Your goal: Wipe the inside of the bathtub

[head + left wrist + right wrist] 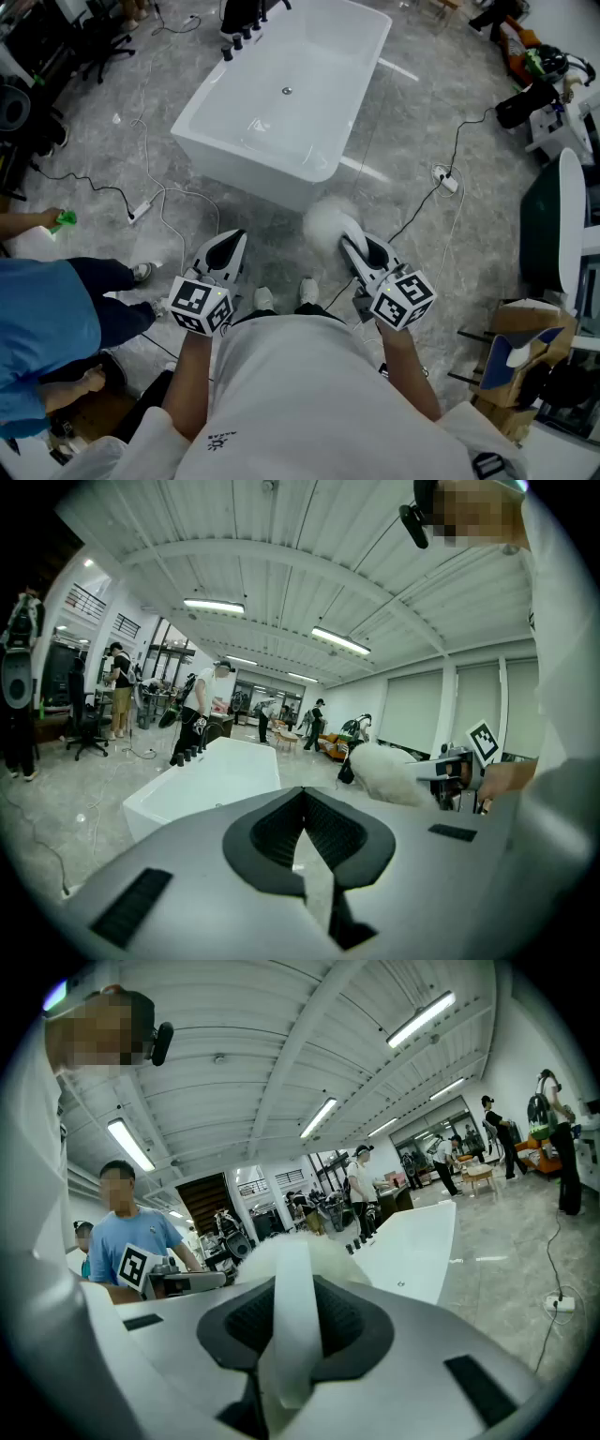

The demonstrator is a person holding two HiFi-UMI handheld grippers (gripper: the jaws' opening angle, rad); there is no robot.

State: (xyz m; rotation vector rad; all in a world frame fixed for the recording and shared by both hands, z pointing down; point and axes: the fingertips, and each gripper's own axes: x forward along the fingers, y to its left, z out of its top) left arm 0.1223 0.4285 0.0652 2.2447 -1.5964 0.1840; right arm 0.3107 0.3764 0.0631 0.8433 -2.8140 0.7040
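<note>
Right claw [296, 1283] is closed on the flat white handle [292, 1344] of a fluffy white duster [323, 223]. The strip runs up between the black pads, and the woolly head sticks out just past the tips. Left claw [303, 797] has its jaws drawn together, tips meeting, with nothing between them. From the head camera both sit low in the middle of the frame, held out by a person in a white shirt [300, 403]. One is left of centre, the other right of centre, and they are apart from each other.

Under them is a grey, marble-patterned floor [412, 141], with a pair of shoes [264, 298] showing between the two claws. Thin cables [150, 199] trail over the floor at the left and right of the frame, and a white power strip [448, 181] lies at middle right.

The white bathtub [246, 161] stands on that floor in the upper middle of the frame, set at a slant. Its near end is apart from both claws and lies just above the duster head in the picture. Its inside is plain white with a small drain [287, 90], and black taps [242, 36] stand on its upper-left rim. Neither claw nor the duster touches it.

A person in a blue top [42, 323] is at the left edge. The gripper views show a large hall with a white ribbed ceiling [281, 564], strip lights [214, 605] and other people [202, 714] standing beyond the tub.
</note>
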